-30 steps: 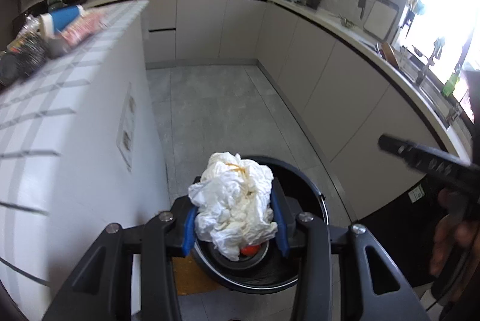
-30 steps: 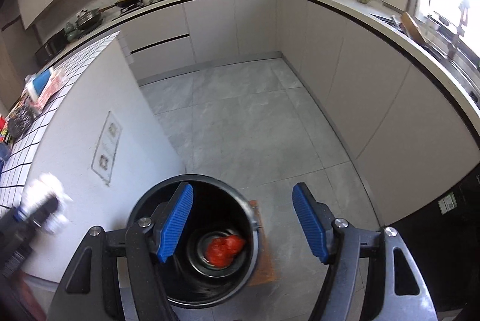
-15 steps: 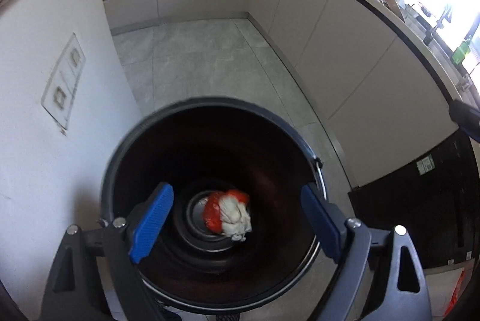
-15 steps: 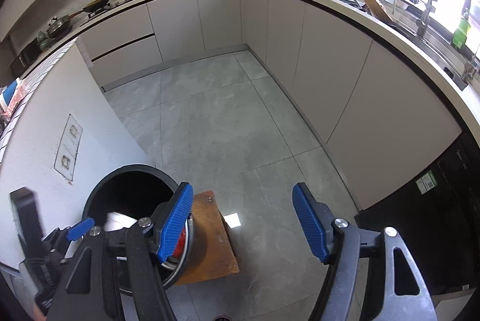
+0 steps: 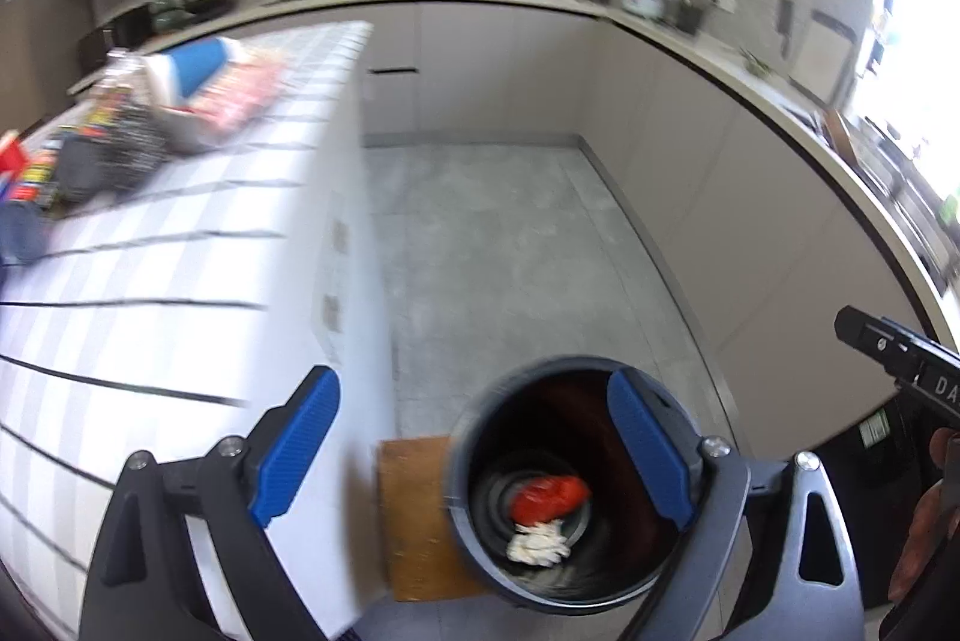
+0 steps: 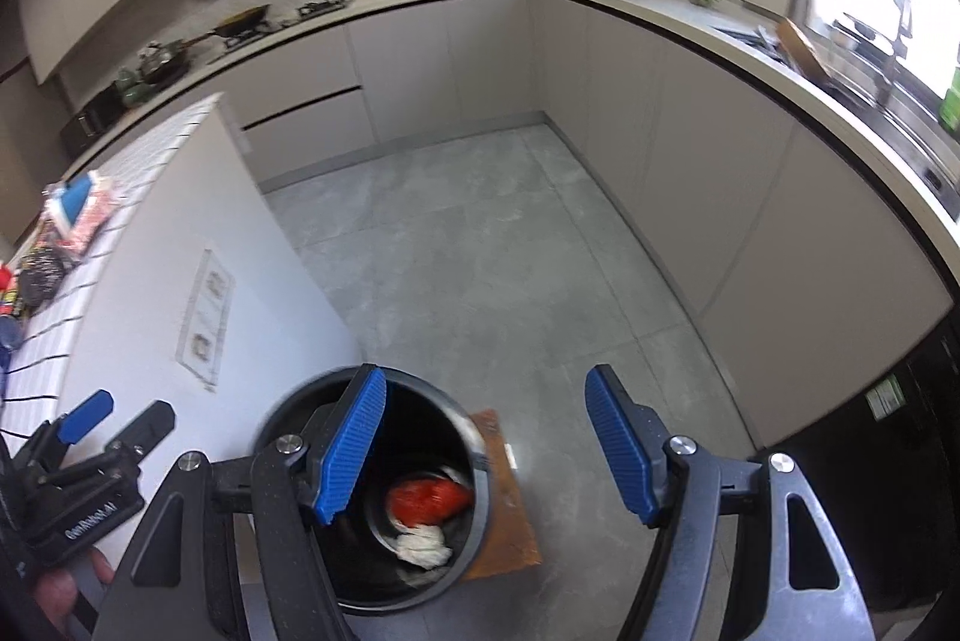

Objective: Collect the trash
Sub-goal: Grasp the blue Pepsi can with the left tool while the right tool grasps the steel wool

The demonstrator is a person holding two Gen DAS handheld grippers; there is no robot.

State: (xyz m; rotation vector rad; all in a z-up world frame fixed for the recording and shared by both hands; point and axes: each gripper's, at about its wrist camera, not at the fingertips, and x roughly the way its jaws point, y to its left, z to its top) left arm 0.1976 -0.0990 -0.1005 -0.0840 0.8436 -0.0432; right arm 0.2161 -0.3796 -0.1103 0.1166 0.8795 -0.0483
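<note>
A dark round trash bin (image 5: 474, 437) stands on the floor beside the white island, on a brown board (image 5: 414, 515). At its bottom lie a crumpled white paper wad (image 5: 536, 548) and a red wrapper (image 5: 549, 496). The bin (image 6: 462, 419), wad (image 6: 423, 548) and red wrapper (image 6: 427, 500) also show in the right wrist view. My left gripper (image 5: 474, 452) is open and empty above the bin's left rim. My right gripper (image 6: 486, 452) is open and empty above the bin's right side.
The white tiled island (image 5: 180, 245) carries a blurred pile of packets and wrappers (image 5: 138, 119) at its far left. Grey cabinets (image 6: 690, 149) curve around the right. The grey tiled floor (image 6: 480, 245) lies between them.
The left gripper opened and dropped the white paper wad into the bin, then rose and swung left toward the island. The right gripper stayed open and shifted back over the bin.
</note>
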